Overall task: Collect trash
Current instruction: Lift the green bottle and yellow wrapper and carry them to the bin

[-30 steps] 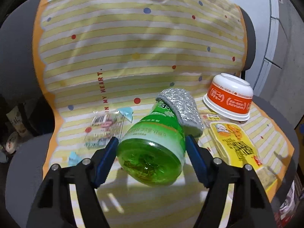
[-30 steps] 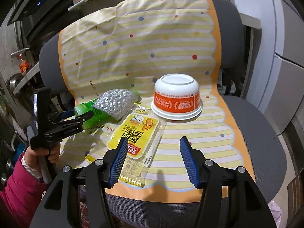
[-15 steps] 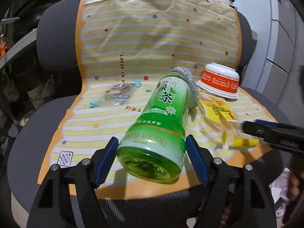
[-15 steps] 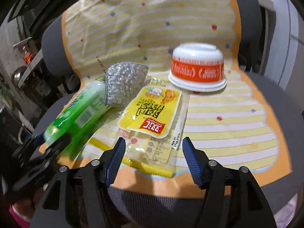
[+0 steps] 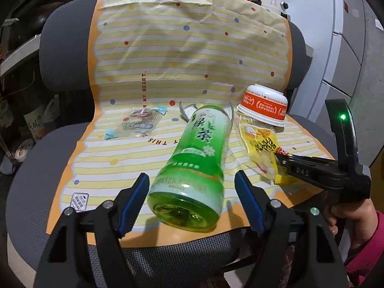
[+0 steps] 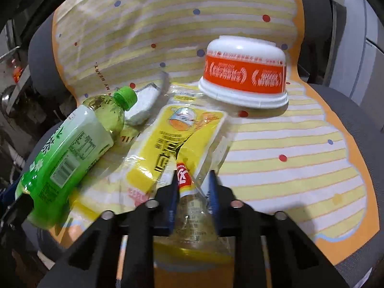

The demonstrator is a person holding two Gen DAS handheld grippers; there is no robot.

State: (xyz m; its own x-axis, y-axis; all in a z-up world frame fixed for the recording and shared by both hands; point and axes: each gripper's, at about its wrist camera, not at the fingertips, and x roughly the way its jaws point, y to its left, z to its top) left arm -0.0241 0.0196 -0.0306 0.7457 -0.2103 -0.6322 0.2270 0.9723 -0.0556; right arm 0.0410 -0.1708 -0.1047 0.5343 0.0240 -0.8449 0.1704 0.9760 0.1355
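Observation:
A green tea bottle lies on the striped mat, base toward me, cap pointing at the backrest. My left gripper straddles its base. The jaws are opening, with a small gap on each side of the bottle. My right gripper is closing, its pads pinching the crumpled near end of a yellow snack wrapper. The left wrist view shows that gripper nipping the wrapper, raised off the mat.
An upturned orange-and-white bowl stands behind the wrapper. A silver scouring pad lies behind the bottle's cap. At mid-left rests a clear packet with blue corners. The mat covers a grey office chair. A hand grips the right tool.
The left gripper drew back with the bottle to the seat's front, and its pads have come off the bottle. The right gripper dropped onto the yellow wrapper and closed on its near end, crumpling it.

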